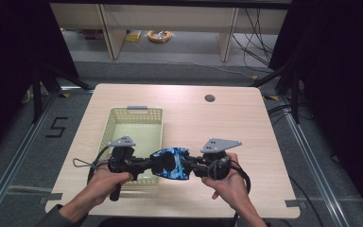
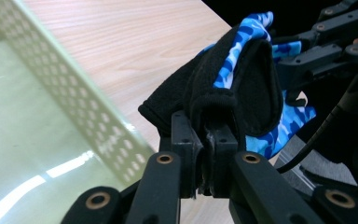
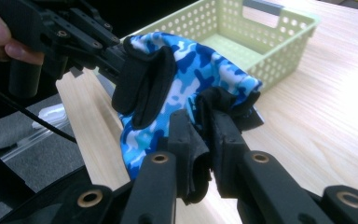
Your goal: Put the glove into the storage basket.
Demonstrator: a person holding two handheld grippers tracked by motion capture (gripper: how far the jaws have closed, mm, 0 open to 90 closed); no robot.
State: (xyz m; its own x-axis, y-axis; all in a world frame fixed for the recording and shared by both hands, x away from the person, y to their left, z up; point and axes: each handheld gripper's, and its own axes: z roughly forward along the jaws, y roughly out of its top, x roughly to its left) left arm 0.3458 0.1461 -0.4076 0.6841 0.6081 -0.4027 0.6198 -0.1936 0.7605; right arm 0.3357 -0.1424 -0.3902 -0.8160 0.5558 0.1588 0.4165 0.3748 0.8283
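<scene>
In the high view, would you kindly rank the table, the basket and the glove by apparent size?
1. table
2. basket
3. glove, though it is held above the table, nearer the camera.

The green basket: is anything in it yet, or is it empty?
Empty as far as shown. The green basket shows a bare floor, while the blue camouflage glove hangs between the left gripper and right gripper, beside its near right corner.

Pale green basket [image 1: 133, 124] walling the left side, bare table [image 1: 227, 127] right and beyond open for passage
</scene>
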